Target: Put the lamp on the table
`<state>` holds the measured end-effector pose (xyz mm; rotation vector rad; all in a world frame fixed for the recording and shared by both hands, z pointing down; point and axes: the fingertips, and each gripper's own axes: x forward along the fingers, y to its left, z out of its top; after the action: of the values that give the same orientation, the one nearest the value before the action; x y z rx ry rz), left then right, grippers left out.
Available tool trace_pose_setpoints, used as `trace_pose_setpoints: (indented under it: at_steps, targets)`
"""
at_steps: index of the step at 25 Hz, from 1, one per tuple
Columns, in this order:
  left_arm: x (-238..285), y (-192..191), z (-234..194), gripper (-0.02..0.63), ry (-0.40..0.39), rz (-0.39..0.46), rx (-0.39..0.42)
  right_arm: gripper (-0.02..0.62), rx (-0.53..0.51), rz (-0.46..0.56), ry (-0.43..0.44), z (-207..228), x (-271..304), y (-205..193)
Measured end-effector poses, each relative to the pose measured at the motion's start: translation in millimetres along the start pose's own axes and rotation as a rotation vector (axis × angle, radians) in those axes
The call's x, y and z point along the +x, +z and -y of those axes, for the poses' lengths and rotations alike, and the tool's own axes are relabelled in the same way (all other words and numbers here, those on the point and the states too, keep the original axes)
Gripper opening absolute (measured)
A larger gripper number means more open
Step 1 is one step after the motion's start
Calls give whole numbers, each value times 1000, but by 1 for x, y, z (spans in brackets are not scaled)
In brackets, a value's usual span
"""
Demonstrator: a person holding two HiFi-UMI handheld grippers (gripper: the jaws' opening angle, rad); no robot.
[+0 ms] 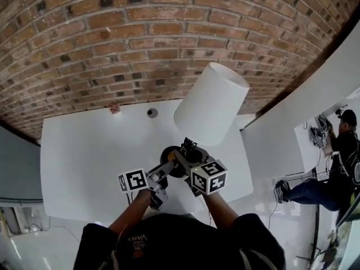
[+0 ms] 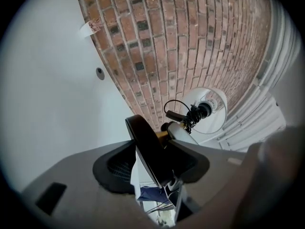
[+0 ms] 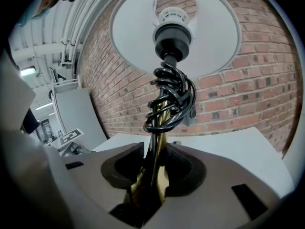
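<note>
Over table's [image 1: 79,151] near half, L claw [image 1: 166,169] clamps lamp base [image 2: 147,147], R claw [image 1: 184,157] stem [image 3: 156,171]; wide room toward brick wall [image 1: 140,38].

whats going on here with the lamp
A person holds a lamp with two handheld grippers. The left claw is clamped on its black base, and the right claw on the brass stem, just below where the cord is coiled. The lamp is tilted over the white table, with its shade end toward the brick wall. It has not been stood on the table yet.
</note>
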<state>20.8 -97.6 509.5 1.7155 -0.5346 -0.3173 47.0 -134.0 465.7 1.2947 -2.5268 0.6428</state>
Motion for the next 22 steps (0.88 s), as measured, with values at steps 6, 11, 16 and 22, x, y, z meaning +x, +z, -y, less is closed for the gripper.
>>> trace_pose_setpoints:
  at_steps: [6,11,16,22]
  targets:
    - [29,19,-6,207,-14,111,2,129,-70,-28,74,26,19,15]
    - [48,39,-12,213,-38,182,21,127,-111,-31,110,43,37,25]
    - [63,54,-22,218,-45,225,45,124,-112,-22,123,60,54,30]
    - [80,71,-39,229,-6,220,131,122,-113,-18,123,80,76,30]
